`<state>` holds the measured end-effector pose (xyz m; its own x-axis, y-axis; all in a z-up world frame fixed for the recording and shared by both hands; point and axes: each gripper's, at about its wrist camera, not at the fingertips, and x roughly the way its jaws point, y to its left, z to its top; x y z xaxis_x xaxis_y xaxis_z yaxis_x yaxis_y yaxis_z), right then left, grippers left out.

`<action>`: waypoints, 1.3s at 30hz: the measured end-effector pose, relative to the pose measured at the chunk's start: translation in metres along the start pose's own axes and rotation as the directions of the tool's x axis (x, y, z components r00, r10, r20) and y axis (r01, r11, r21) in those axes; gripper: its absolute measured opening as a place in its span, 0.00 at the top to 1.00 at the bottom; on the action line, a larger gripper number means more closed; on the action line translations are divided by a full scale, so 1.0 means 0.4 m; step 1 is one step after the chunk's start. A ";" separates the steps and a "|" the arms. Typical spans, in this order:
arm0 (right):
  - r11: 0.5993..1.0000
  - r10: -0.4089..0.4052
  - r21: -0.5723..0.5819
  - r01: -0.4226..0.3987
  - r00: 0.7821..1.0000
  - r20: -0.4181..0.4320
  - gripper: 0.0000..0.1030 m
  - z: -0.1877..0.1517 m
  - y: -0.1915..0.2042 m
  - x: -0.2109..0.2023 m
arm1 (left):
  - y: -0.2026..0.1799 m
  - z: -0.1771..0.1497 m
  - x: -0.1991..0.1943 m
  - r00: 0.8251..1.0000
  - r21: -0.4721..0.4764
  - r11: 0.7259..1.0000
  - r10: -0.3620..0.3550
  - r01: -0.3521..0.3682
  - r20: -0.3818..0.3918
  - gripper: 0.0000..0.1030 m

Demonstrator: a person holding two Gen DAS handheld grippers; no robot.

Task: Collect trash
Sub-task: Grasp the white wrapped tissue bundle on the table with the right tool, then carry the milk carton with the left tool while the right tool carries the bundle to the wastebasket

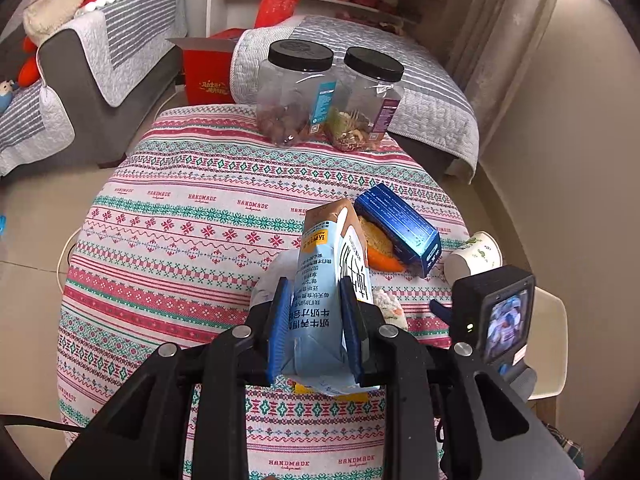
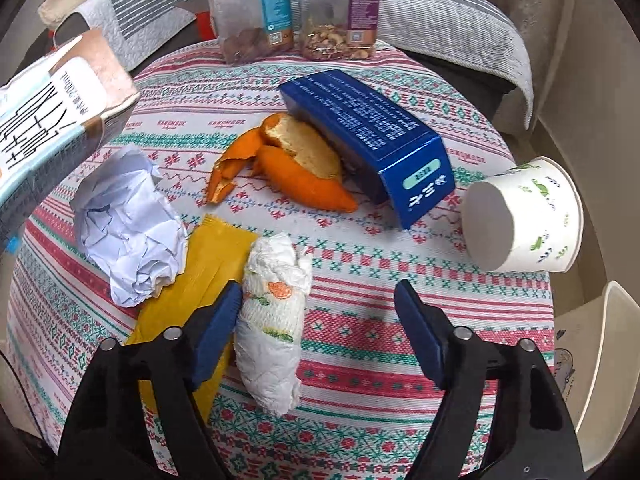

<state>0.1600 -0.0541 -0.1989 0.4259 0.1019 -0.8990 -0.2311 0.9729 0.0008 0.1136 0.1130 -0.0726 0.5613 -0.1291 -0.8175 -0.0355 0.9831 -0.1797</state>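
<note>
We see the left hand-held gripper [image 1: 316, 320] pinching a milk carton [image 1: 328, 272] between its blue pads, lifted clear above the surface [image 1: 168, 240]; the carton is pale blue and white with a brown top, printed with dark lettering, and its lower end looks crumpled. The right hand-held gripper [image 2: 320, 332] stands spread over the patterned cloth, its left pad just beside a rolled white tissue [image 2: 276, 320] with an orange and green flower print, its right pad well apart from it. Left of the tissue we find a yellow wrapper [image 2: 200, 280] lying flat, with a crumpled ball of white paper [image 2: 128, 224] resting partly on it. Farther back lies orange peel [image 2: 292, 164], touching a dark blue box [image 2: 368, 128] tipped over it. A paper cup [image 2: 524, 216] with green prints lies on its side near the surface's right edge. Two clear jars [image 1: 328, 96] with black lids stand at the far edge.
</note>
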 end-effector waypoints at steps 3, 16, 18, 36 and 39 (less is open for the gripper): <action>0.999 0.025 -0.021 -0.025 1.000 -0.006 0.56 -0.003 0.014 0.002 | 0.001 -0.001 0.003 1.000 0.000 1.000 0.007 -0.007 0.003 0.76; 0.993 0.094 0.057 -0.101 0.989 0.114 0.69 0.006 -0.055 -0.151 | -0.033 0.003 0.005 1.000 0.001 1.000 0.017 -0.017 0.025 0.76; 0.990 0.106 0.076 -0.118 0.985 0.138 0.69 0.009 -0.075 -0.175 | -0.044 0.003 0.002 0.999 0.000 1.000 0.012 -0.012 0.029 0.76; 0.985 -0.031 0.173 -0.029 0.942 0.334 0.69 -0.016 -0.259 -0.356 | -0.197 0.002 -0.025 0.993 0.064 0.997 -0.056 0.050 0.105 0.76; 0.983 -0.064 0.181 -0.002 0.932 0.356 0.69 -0.025 -0.286 -0.379 | -0.225 -0.003 -0.026 0.991 0.076 0.995 -0.070 0.062 0.114 0.76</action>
<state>0.1133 -0.1829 -0.0670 0.7233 0.1066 -0.6823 -0.0693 0.9942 0.0818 0.1101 0.0257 -0.0486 0.6533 -0.1820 -0.7349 0.0621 0.9803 -0.1876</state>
